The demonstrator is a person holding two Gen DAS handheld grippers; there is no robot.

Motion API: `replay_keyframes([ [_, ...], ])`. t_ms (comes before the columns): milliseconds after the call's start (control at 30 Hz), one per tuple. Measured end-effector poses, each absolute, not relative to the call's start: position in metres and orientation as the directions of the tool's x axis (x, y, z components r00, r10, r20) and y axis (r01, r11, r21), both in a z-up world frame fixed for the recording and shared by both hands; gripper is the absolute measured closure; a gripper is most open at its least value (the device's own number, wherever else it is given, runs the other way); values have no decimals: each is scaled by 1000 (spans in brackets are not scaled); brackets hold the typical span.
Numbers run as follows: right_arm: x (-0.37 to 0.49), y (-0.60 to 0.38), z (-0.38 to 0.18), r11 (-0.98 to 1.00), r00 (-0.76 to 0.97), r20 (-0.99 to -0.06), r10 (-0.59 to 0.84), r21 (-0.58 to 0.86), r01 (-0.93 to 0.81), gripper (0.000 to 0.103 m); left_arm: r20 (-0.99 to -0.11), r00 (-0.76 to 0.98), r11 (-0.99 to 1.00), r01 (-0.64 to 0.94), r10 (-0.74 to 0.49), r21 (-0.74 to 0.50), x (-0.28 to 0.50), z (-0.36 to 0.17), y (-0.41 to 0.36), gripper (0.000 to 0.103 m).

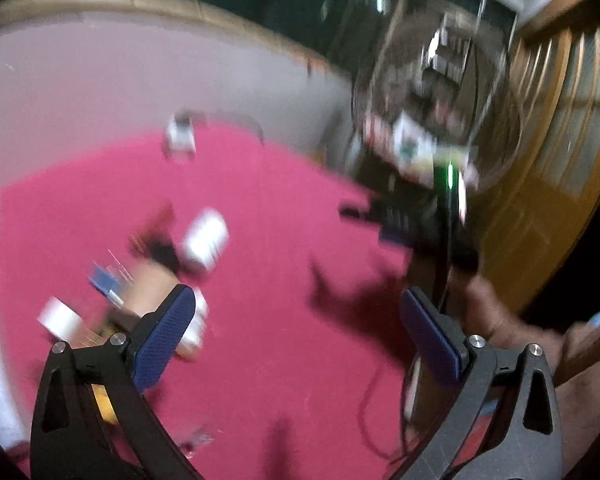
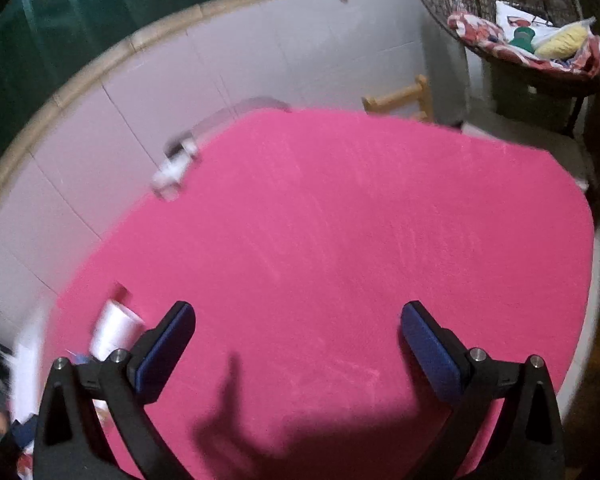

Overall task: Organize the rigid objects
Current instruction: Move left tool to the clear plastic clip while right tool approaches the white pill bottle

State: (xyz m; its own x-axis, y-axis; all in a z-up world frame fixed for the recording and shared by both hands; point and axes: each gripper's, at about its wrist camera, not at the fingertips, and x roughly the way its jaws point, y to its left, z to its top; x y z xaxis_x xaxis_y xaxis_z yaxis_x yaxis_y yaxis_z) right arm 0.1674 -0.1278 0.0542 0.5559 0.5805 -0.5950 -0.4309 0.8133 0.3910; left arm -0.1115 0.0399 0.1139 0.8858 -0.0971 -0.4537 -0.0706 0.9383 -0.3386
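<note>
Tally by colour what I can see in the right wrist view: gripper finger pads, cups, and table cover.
Blue pads on the fingers: 2
White cup lying on its side: 1
Pink table cover: 1
Total: 4
Blurred items at the left edge left uncounted.

Blurred small items on the pink mat (image 1: 260,220)

A white cup (image 1: 206,240) lies tipped ahead-left of the left gripper (image 1: 300,336); a blue piece (image 1: 104,280) and white block (image 1: 58,318) nearer.

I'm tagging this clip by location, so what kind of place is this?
Probably a room in a home. A pink-covered table stands against a white tiled wall, and a round wicker chair with a patterned cushion sits in the corner.
</note>
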Motion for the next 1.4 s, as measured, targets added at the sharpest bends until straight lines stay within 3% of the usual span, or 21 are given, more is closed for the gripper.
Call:
replay_keyframes([
  [67, 155, -133, 79, 769, 588, -495, 639, 402, -497, 0, -346, 937, 938, -85, -39, -337, -144, 148, 46, 0],
  [133, 142, -135, 100, 725, 602, -404, 689, 389, -568, 0, -301, 953, 938, -127, 26, -322, -161, 172, 55, 0],
  [233, 116, -135, 126, 627, 571, -259, 779, 354, -694, 0, -314, 919, 892, -334, 237, -304, -189, 189, 63, 0],
  [300, 99, -128, 131, 562, 519, -214, 827, 316, -765, 0, -338, 891, 860, -409, 304, -305, -199, 185, 68, 0],
  [400, 84, -107, 127, 507, 443, -282, 851, 223, -832, 0, -413, 813, 823, -525, 410, -217, -195, 165, 69, 0],
  [500, 75, -82, 107, 439, 341, -405, 848, 179, -880, 0, -478, 767, 843, -529, 428, -95, -188, 136, 56, 0],
  [667, 59, -54, 79, 320, 185, -544, 818, 164, -933, 0, -633, 719, 891, -443, 287, -98, -166, 74, 40, 0],
  [800, 47, -31, 68, 255, 124, -624, 772, 124, -959, 0, -685, 690, 910, -403, 232, -98, -151, 49, 28, 0],
  [900, 49, -20, 60, 253, 111, -658, 745, 125, -959, 0, -702, 663, 920, -392, 261, -28, -142, 42, 20, 0],
  [1133, 54, -28, 52, 301, 117, -661, 742, 172, -938, 0, -725, 668, 927, -357, 167, -115, -140, 29, 34, 1],
  [1267, 58, -29, 48, 298, 111, -670, 734, 171, -939, 0, -743, 659, 959, -270, 118, -87, -131, 23, 34, 22],
  [1333, 59, -26, 47, 282, 108, -678, 727, 152, -947, 0, -760, 639, 969, -241, 118, -52, -125, 17, 33, 45],
  [1400, 59, -23, 46, 269, 107, -682, 724, 136, -953, 0, -775, 620, 975, -223, 124, -22, -119, 10, 30, 51],
])
